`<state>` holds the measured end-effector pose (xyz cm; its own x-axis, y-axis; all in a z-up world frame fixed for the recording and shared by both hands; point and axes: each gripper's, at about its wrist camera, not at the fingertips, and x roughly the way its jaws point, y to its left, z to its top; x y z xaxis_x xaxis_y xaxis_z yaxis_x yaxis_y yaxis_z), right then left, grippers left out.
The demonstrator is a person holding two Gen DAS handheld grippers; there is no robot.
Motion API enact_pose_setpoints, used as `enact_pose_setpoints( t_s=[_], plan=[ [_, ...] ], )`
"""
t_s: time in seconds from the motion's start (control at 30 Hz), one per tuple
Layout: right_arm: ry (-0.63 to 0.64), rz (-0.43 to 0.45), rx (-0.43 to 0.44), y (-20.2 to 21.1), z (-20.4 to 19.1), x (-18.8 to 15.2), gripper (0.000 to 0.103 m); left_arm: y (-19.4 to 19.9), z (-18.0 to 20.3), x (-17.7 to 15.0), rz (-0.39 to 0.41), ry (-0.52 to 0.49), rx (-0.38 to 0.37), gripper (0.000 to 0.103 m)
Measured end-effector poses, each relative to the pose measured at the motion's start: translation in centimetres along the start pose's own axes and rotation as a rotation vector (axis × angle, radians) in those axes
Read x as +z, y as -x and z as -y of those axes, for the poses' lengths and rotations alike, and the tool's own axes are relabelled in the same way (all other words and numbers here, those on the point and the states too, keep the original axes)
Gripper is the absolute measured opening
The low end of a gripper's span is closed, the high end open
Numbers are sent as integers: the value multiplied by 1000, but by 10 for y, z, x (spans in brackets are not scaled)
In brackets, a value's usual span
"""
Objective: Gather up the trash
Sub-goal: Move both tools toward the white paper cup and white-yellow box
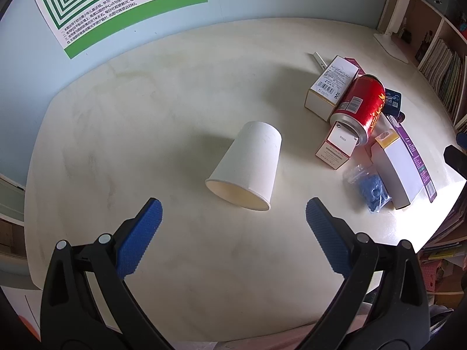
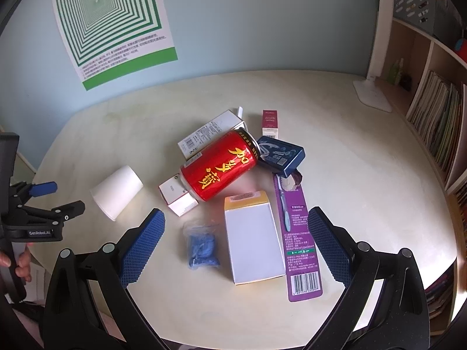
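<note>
A white paper cup (image 1: 248, 163) lies on its side on the cream table (image 1: 146, 116), its mouth toward my left gripper (image 1: 233, 213), which is open and empty just short of it. A red can (image 2: 219, 166) lies on a pile of small boxes. In front of it lie a white and yellow box (image 2: 254, 242), a purple toothbrush card (image 2: 297, 233) and a blue item in a clear bag (image 2: 202, 246). My right gripper (image 2: 235, 221) is open and empty, above the white box. The cup (image 2: 116, 191) and left gripper (image 2: 51, 201) also show in the right wrist view.
A dark blue box (image 2: 281, 154), a maroon box (image 2: 270, 122) and a barcode box (image 2: 210, 134) lie behind the can. A white desk lamp (image 2: 373, 93) stands at the back right. Bookshelves (image 2: 437, 122) line the right side. A green poster (image 2: 111, 23) hangs on the wall.
</note>
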<state>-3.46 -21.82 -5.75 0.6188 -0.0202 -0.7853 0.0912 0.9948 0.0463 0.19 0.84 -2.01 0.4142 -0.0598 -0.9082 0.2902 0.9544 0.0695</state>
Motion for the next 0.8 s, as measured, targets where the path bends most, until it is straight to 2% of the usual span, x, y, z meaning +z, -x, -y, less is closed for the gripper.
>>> enact_pose_setpoints(
  t_s=[0.8],
  plan=[
    [1, -5, 6, -1, 1, 3, 97, -4, 11, 0, -20, -27, -50, 96]
  ],
)
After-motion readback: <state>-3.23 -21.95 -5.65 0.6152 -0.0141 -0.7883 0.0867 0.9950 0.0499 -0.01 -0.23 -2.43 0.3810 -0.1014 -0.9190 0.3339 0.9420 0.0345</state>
